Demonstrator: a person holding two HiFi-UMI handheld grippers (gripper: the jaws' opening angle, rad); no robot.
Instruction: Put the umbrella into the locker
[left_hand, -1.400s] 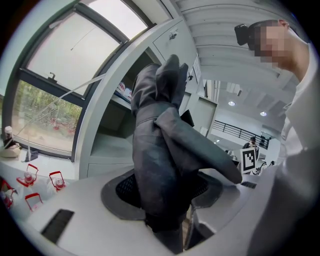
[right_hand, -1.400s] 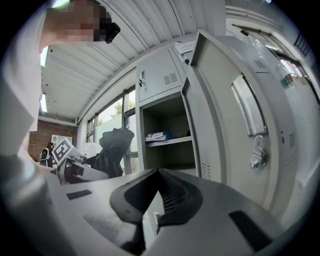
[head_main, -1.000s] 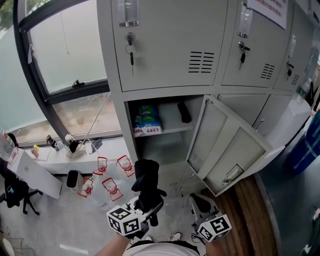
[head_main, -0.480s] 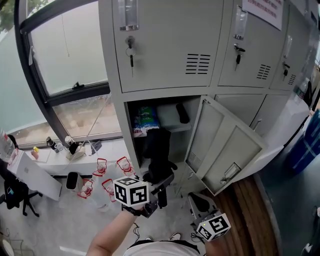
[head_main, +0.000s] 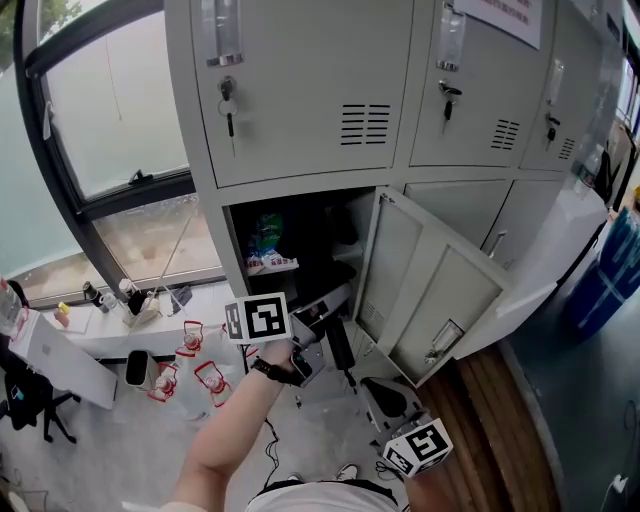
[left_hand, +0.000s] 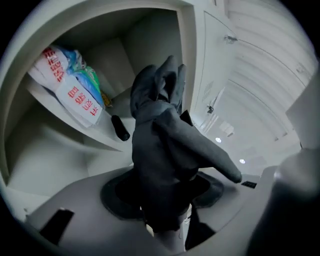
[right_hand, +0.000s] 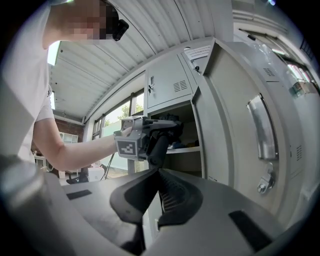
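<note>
Left hand-held gripper (left_hand: 162, 195) tight on the black folded umbrella (left_hand: 160, 140), at the open locker (left_hand: 186, 60) mouth.

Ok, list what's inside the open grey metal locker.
The grey locker has an inner shelf holding white, red and green printed packets and a small black object. The folded black umbrella in front hides part of its back wall and lower space.

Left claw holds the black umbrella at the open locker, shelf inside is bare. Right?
Not bare. The left gripper view shows the shelf carrying a white packet with red print and a small dark item. The rest holds: the left claw grips the umbrella at the open locker.
</note>
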